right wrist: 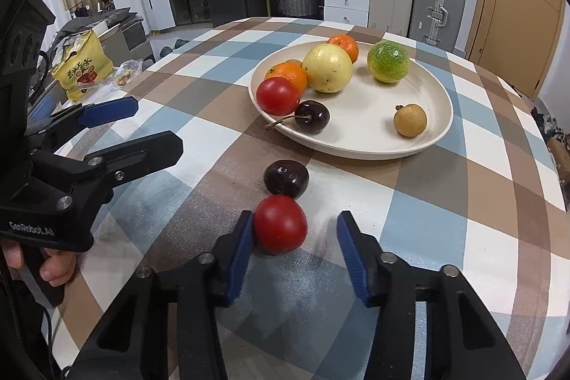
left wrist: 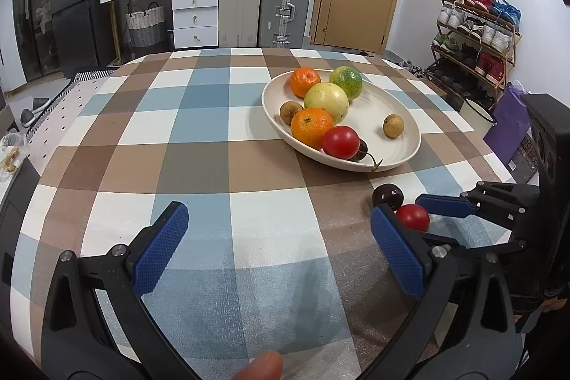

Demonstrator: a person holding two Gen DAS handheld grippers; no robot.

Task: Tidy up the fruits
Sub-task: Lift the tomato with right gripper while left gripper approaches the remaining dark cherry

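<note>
While the left gripper (left wrist: pixel 278 248) hangs released over bare tablecloth (left wrist: pixel 199 166), the right gripper (right wrist: pixel 295 250) straddles a tomato (right wrist: pixel 280 224), jaws released, left pad touching it. A plum (right wrist: pixel 286 177) lies just beyond, near the plate (right wrist: pixel 356 145) of fruit.

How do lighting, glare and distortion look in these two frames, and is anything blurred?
Left wrist view: strong fisheye bending with black corners; even indoor light; soft shadow under the left gripper; a blurred fingertip at the bottom edge. Right wrist view: same bending; small glare spots on the dark plum and red tomato; fruits on the plate are sharp.
</note>
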